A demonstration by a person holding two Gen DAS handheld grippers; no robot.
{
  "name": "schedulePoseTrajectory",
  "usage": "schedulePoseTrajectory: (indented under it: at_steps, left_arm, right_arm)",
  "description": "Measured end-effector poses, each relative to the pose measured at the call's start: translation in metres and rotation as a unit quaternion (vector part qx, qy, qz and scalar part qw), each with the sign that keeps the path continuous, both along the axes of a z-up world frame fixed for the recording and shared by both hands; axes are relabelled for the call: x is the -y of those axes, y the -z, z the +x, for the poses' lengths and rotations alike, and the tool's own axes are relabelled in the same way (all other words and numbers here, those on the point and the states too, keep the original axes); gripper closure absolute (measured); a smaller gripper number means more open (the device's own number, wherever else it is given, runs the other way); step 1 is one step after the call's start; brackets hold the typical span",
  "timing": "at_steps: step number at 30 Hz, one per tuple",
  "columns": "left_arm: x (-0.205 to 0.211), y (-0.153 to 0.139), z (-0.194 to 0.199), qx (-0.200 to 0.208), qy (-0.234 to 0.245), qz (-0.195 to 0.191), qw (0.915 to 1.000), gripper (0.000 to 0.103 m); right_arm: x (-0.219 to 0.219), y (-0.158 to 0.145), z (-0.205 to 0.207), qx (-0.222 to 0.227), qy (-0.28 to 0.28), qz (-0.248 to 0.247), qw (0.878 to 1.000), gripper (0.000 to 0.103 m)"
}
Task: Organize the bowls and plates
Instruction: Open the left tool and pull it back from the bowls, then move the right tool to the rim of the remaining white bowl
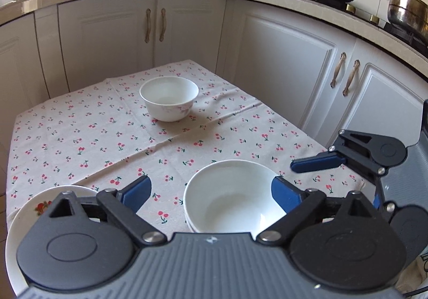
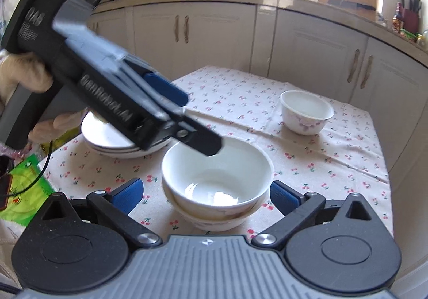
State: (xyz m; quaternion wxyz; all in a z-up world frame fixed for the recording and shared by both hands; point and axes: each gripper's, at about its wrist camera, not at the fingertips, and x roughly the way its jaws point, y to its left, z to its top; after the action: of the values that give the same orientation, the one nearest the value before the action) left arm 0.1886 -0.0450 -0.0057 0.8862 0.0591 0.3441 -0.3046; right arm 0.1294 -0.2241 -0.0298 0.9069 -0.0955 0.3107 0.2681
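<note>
On the desk (image 1: 67,138), under a cherry-print cloth, two white bowls sit nested near the front edge, forming a bowl stack (image 2: 216,186). Both tools hover at it. The left tongs (image 1: 211,192) are released, blue pads spread on either side of the stack's rim and pressing on nothing. The right tongs (image 2: 204,194) are likewise spread wide around the same stack, with nothing grasped.

To the near left lies a plate stack (image 2: 107,138), partly covered by the left tool's body. A single flowered bowl (image 1: 169,98) stands alone toward the far side, well apart from both stacks.

The step in hand looks like letting go after nesting one bowl into another. What seems left is the lone bowl: one pair of tongs would need to back clear of the stack, reach across to the far bowl, clench on its rim, lift it level and lower it squarely into the stack without knocking the top bowl askew.
</note>
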Motion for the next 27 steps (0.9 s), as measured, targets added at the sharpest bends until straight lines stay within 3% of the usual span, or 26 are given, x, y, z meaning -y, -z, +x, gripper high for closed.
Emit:
schedulePoseTrajectory:
  at_steps: [5,11,16,24,27]
  left_arm:
    - [-0.007,-0.002,0.001,0.008,-0.044,-0.009,0.9989,0.007]
    - [-0.015,0.003,0.013,-0.013,-0.076,-0.06,0.9952,0.007]
    - [-0.009,0.0,0.035,0.004,-0.084,-0.038,0.9957,0.007]
    - [0.02,0.006,0.091,0.025,-0.051,0.021,0.9982,0.007]
    - [0.03,0.014,0.114,0.018,-0.043,0.026,0.9986,0.007]
  right_arm:
    - [0.021,-0.01,0.01,0.016,0.047,0.013,0.999,0.0]
    - [0.051,-0.014,0.036,0.017,0.094,0.037,0.995,0.0]
    - [0.066,-0.015,0.066,0.013,0.106,0.025,0.994,0.0]
    - [0.074,-0.022,0.127,-0.011,0.082,0.006,0.997,0.0]
    - [0.074,-0.024,0.154,-0.02,0.076,0.002,0.997,0.0]
